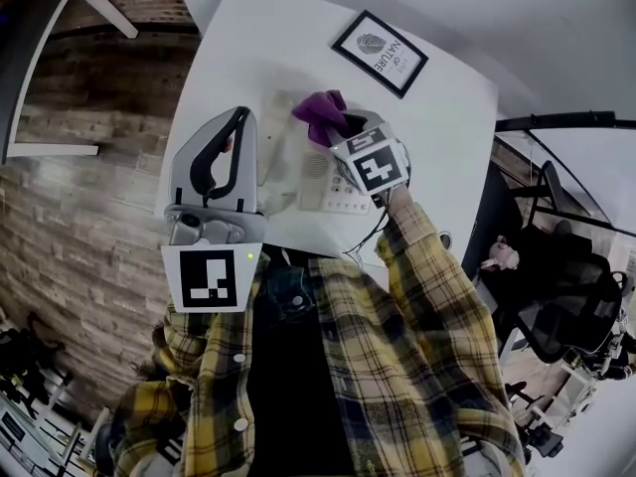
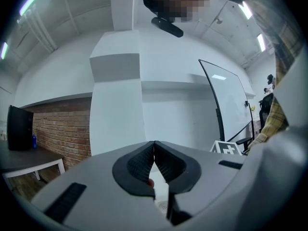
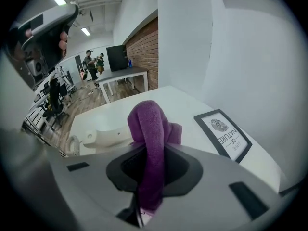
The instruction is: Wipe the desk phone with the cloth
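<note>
A white desk phone lies on the white table. My right gripper hovers over the phone's far end, shut on a purple cloth that bunches out past its jaws. In the right gripper view the cloth stands up between the jaws, with the phone's handset and coiled cord just beyond it on the left. My left gripper is raised beside the phone's left side. In the left gripper view it points up at a wall, jaws shut with nothing between them.
A black-framed print lies at the table's far side, also in the right gripper view. A brick wall runs along the left. Office chairs and a seated person stand right of the table. People stand far off.
</note>
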`<state>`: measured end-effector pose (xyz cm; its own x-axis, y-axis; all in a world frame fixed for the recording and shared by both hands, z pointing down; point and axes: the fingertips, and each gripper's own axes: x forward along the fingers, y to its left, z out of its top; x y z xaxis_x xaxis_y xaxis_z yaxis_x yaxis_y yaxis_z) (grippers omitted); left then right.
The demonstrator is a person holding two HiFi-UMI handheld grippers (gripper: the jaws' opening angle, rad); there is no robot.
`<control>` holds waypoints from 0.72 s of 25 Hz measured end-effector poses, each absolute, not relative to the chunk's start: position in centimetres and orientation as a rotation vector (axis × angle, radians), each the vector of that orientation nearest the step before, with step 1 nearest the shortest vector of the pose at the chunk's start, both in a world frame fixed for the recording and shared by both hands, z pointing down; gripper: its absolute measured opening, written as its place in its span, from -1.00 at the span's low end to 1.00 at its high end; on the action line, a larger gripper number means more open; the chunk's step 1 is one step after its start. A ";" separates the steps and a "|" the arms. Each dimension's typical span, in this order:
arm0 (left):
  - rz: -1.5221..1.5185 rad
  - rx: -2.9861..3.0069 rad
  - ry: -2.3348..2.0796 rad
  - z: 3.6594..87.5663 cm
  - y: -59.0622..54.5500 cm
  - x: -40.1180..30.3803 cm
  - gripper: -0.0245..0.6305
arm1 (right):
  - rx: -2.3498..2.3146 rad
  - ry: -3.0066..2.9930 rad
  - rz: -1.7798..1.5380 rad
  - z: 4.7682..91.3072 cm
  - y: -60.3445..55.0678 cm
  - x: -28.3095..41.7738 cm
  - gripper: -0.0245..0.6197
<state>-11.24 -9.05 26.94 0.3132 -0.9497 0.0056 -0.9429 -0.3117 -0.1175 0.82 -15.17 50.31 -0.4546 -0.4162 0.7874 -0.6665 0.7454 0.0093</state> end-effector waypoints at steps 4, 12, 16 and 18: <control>-0.110 -2.481 1.769 26.9 -9.3 -10.7 -0.88 | 0.752 -2.109 0.399 50.6 -14.0 0.6 -0.72; -0.120 -2.494 1.739 26.8 -9.6 -10.3 -0.88 | 0.682 -2.136 0.488 51.3 -11.3 0.2 -0.72; -0.109 -2.497 1.732 26.7 -9.9 -10.3 -0.88 | 0.701 -2.182 0.553 51.5 -10.6 0.5 -0.72; -0.106 -2.499 1.729 26.7 -10.0 -10.3 -0.88 | 0.685 -2.189 0.602 51.8 -9.9 0.6 -0.72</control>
<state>-10.26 -9.99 26.68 0.3526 -0.9358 -0.0003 -0.9288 -0.3499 -0.1223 0.58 -9.87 51.78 -0.5742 -0.2817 0.7687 -0.6350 0.7460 -0.2009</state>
